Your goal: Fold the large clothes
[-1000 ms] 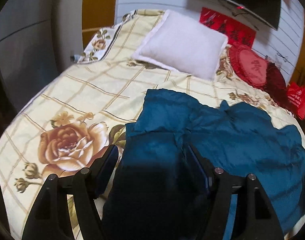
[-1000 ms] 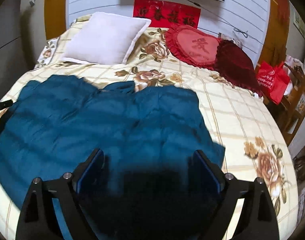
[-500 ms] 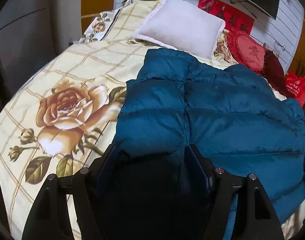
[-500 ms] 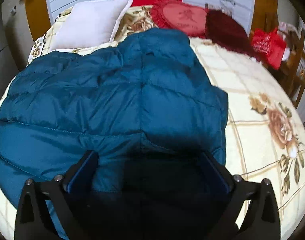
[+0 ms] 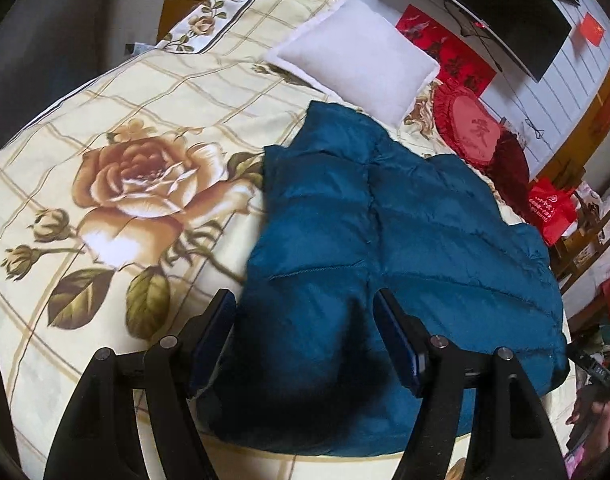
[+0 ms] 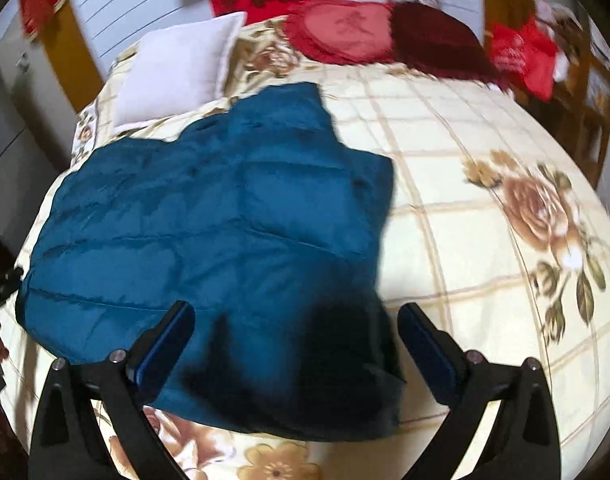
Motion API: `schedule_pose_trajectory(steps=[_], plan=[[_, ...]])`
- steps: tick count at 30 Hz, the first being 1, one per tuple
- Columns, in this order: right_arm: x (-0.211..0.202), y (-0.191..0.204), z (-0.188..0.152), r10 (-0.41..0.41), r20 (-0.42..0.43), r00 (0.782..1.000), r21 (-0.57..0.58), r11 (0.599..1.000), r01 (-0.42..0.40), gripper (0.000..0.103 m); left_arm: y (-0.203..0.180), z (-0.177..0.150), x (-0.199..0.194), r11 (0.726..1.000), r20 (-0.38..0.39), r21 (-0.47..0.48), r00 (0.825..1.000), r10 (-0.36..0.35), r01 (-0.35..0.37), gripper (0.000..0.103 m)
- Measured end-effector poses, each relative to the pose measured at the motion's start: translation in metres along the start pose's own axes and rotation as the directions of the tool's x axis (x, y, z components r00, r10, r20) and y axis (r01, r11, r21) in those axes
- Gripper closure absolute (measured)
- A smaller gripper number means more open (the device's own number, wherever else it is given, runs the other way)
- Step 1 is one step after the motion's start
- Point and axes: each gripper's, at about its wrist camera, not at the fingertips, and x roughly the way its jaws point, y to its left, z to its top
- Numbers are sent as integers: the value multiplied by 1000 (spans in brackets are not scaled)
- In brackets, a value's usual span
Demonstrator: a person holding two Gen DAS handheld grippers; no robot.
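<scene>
Teal and quilted, the padded jacket [image 5: 405, 240] lies spread on the bed [image 5: 117, 104], over a cream bedspread with a brown grid and large printed roses, its far edge near the white pillow [image 5: 357, 56]. In the left wrist view the left gripper [image 5: 305, 340] hangs over the jacket's near left corner: its fingers stand apart, with the puffy hem bulging up between them, though whether the blue pads press the cloth cannot be told. In the right wrist view the right gripper [image 6: 297, 344] has its fingers spread wide, having just been opening; the jacket's near right corner lies between them, in shadow, and the right finger [image 6: 429, 348] stands clear of the cloth, over bare bedspread. Red cushions [image 6: 345, 28] sit at the head of the bed.
</scene>
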Motion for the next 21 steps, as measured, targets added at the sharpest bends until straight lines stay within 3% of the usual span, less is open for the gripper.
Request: schedule_pose_trajectory(steps=[4,9,14,21], plan=[[0,-12,3,8,1,1000,46,999,-8,0,4,-4,4,1000,-20,-7,1000,11,-11,49],[20,-23,14,5,-34,999,61,998,-3,0,18,-5,15,996,-68,-78,997,-42,37,49],[50,-35,21,78,-92,993,104,992,-68,0,25,-4,25,988,-82,-134,992,-93,81,47],[74,-34,27,194,-112,975,116,977,-181,0,29,-7,41,973,-96,-186,983,-158,138,40]])
